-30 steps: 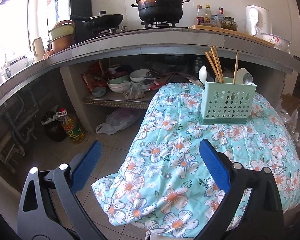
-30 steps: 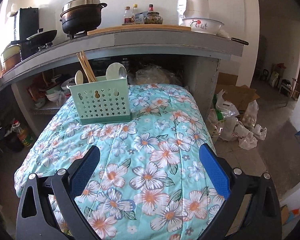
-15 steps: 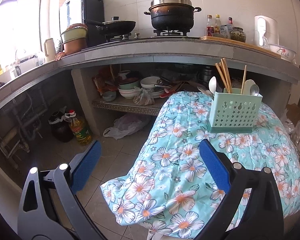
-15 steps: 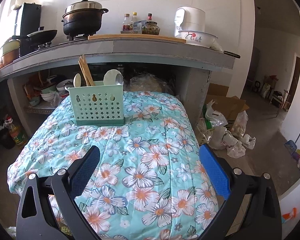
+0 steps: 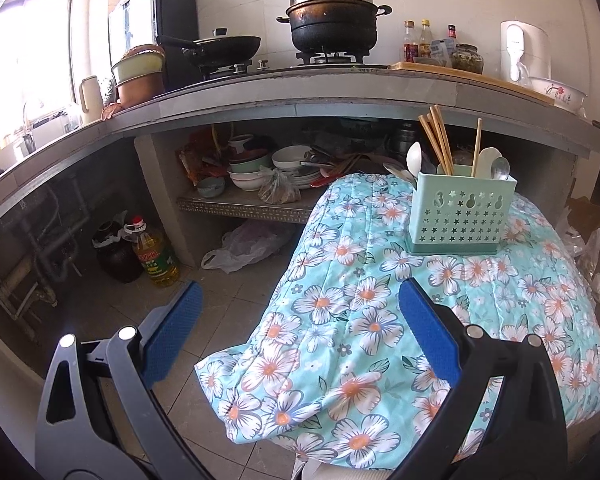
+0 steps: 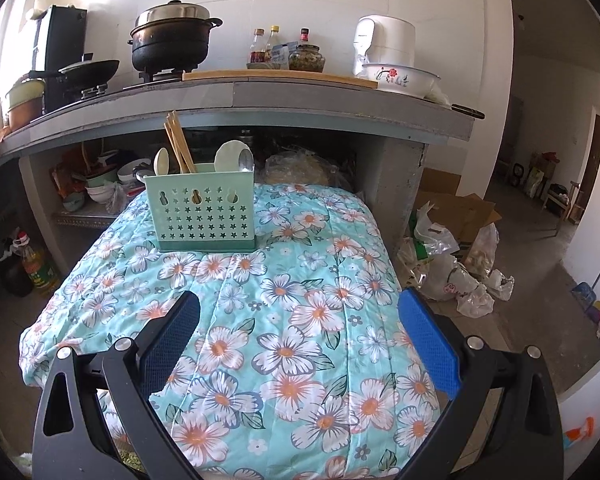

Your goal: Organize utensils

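Note:
A mint green utensil holder (image 5: 462,216) (image 6: 202,211) with star cut-outs stands upright on a table under a floral quilt (image 5: 380,320) (image 6: 280,300). In it are wooden chopsticks (image 5: 436,138) (image 6: 178,142), white spoons (image 5: 414,158) (image 6: 161,160) and a metal spoon (image 5: 501,168) (image 6: 245,159). My left gripper (image 5: 300,336) hangs open off the table's left front corner, well short of the holder. My right gripper (image 6: 298,340) is open above the quilt's near part, empty, with the holder far ahead to the left.
A grey counter (image 5: 340,92) behind the table carries a black pot (image 5: 334,20), a wok (image 5: 224,46), bottles and a rice cooker (image 6: 384,42). Bowls crowd the shelf (image 5: 260,200) below. An oil bottle (image 5: 154,256) stands on the floor left; plastic bags (image 6: 456,276) lie right.
Both grippers have drawn back and risen away from the holder, which looks smaller and farther. Both stay open and empty. The holder and its utensils have not moved.

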The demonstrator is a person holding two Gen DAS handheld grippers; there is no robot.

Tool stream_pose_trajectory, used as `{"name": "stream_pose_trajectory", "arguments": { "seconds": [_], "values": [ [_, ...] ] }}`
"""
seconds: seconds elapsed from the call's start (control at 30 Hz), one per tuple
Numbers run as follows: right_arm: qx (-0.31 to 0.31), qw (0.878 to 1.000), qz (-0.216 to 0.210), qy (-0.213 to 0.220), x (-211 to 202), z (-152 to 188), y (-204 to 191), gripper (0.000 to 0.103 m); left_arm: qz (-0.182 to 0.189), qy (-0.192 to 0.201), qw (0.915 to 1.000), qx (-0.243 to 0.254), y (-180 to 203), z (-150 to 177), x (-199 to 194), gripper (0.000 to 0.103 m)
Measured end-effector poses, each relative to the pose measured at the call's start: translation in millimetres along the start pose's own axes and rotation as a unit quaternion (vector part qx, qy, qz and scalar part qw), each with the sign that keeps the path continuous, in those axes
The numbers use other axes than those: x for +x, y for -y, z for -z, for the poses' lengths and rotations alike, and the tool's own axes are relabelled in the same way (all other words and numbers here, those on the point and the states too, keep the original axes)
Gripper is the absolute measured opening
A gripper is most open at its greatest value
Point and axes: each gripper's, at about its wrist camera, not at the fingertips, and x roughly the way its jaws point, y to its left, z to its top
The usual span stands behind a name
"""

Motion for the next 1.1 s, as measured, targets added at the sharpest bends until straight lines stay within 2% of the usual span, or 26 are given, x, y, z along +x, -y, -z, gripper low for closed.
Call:
{"name": "stream_pose_trajectory", "arguments": {
  "seconds": [0.63,1.1],
  "values": [
    [0.004,1.0,-0.011,-0.003,1.1,-1.3,-1.1,0.097,0.014,-0.012,0.9998,0.009,5.3,-2.3,3.8,0.095],
    [0.004,1.0,-0.011,-0.002,0.6,-1.7,-1.0,0.097,0.016,0.004,0.9998,0.01,7.2,-4.4,-1.7,0.095]
  ]
}}
